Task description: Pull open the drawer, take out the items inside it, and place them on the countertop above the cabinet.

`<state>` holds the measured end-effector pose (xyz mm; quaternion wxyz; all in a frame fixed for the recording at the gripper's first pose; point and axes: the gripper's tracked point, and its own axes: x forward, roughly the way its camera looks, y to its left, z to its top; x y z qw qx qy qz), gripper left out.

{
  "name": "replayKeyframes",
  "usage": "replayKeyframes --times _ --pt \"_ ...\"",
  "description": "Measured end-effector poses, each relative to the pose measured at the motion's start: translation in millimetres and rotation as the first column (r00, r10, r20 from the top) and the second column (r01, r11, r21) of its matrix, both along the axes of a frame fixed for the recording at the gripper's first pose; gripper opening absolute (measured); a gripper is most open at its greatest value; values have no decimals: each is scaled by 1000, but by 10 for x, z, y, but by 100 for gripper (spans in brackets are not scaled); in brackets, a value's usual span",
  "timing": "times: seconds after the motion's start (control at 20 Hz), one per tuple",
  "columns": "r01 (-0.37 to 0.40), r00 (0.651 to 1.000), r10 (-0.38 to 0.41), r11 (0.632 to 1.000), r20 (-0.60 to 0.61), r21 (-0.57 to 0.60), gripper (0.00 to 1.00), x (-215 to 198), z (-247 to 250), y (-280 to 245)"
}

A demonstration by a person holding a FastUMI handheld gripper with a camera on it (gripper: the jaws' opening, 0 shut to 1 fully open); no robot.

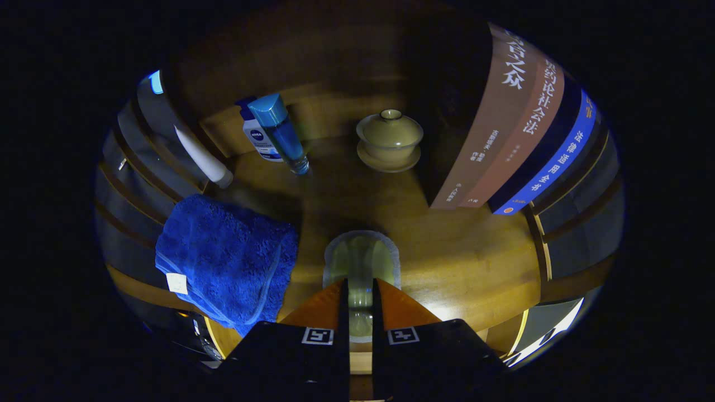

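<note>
Jaws nearly together, clamped on a small translucent greenish packet (361, 262); both fingers (325, 307) press its near end, the rest sticks out ahead of them, upright over the wooden bench (463, 262). Gripper (361, 304) sits above the near part of the bench top.

On the bench:
- blue towel (226, 259), crumpled, left of the fingers, draped over the near-left rim, small white tag (177, 283) on its near corner.
- blue bottle with blue cap (281, 134), beyond the towel, tilted, base toward the bench centre.
- white tube with a dark blue label (258, 139), just behind the bottle, touching or overlapping it; can't tell which.
- white cylindrical item (204, 156), leaning at the far-left edge, left of the bottle.
- lidded ceramic tea bowl on its saucer (389, 139), upright, well beyond the fingers, roughly straight ahead, apart from the bottle.
- row of books (516, 128), standing spine-out right of the tea bowl: two brownish spines, then a dark one, then a blue one. Near ends rest on the bench.

Lighting is dim; the far wooden back panel (313, 67) is mostly in shadow. Drawer can't be made out from here.
</note>
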<state>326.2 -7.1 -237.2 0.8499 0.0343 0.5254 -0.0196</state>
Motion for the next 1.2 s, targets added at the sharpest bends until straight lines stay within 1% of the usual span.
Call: replayKeyframes --times 0.15,0.2,0.3,0.45,0.55,0.7,0.85,0.95,1.0,1.05,1.1,1.2 --pt "14 1000 -14 999 5 41 22 -11 9 48" --pt "29 1000 -29 998 10 54 25 -5 11 69" --pt "48 998 -51 997 45 68 55 8 63 69" --pt "22 993 -24 999 117 26 100 9 212 -54" --pt "16 984 -25 999 176 49 100 -85 284 3" --pt "13 963 -45 993 266 118 100 -308 476 115" --pt "-36 944 -12 990 330 138 100 -677 499 198" --pt "-65 924 -7 983 382 174 100 -953 551 295" --pt "-68 909 -22 977 416 200 100 -1081 606 325" --pt "-79 887 -31 973 461 218 100 -1200 664 343" --pt "-102 858 -24 971 513 216 100 -1292 727 342" --pt "-137 800 16 978 600 156 99 -1510 778 294"
